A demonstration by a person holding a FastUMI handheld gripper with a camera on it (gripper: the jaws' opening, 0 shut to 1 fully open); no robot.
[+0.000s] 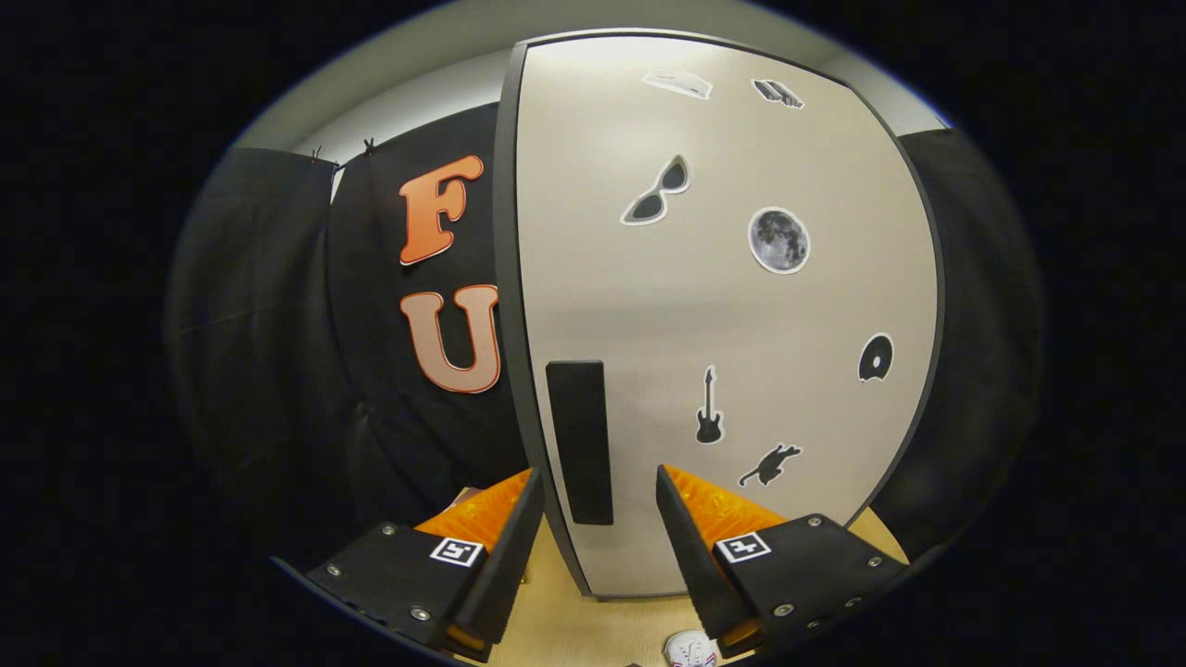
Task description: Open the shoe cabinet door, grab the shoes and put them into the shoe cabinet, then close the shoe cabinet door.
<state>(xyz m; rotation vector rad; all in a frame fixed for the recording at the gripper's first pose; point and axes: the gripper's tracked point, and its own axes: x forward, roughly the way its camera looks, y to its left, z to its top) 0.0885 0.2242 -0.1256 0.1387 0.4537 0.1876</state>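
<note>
Cabinet door stands shut in front of us, a tall pale panel with a dark frame, and it carries several stickers: sunglasses, a moon, a guitar, a cat and a small disc, plus two more near the top that we cannot make out. A dark vertical handle sits low on the door near its left edge. We see our gripper with its fingers spread wide apart and gripping nothing; the handle lies just ahead, in the gap between the fingertips, though we cannot tell whether either finger touches it. Under the fingers runs a light wooden floor. A white shoe with some red and blue marks lies on that floor close beneath the right finger, only partly seen. Black cloth hangs to the left and right of the cabinet.
</note>
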